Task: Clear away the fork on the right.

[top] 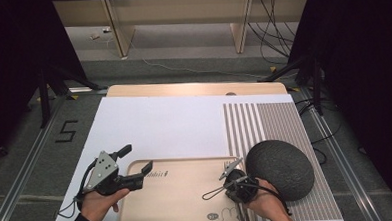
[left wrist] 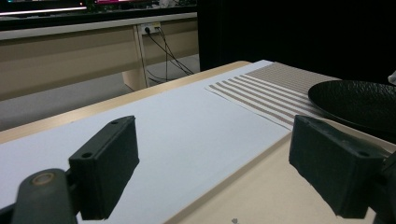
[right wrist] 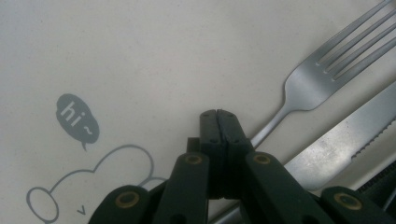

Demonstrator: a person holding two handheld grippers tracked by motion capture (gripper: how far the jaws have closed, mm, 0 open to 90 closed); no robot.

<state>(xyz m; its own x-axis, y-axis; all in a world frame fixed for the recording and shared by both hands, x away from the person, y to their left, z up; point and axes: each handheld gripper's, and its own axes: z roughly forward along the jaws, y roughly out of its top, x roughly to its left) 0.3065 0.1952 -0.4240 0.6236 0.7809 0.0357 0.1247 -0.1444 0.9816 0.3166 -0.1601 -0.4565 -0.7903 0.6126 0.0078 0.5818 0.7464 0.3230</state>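
Right tool [right wrist: 218,114] clamped shut over tray [right wrist: 140,56]; fork [right wrist: 317,79], knife [right wrist: 341,144] inside.

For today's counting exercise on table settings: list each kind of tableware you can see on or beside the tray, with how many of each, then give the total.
Forks: 1, the fork lying on the tray
Knives: 1, the knife beside the fork
Plates: 1, the black plate on the striped mat
Trays: 1
Mats: 1
Total: 5
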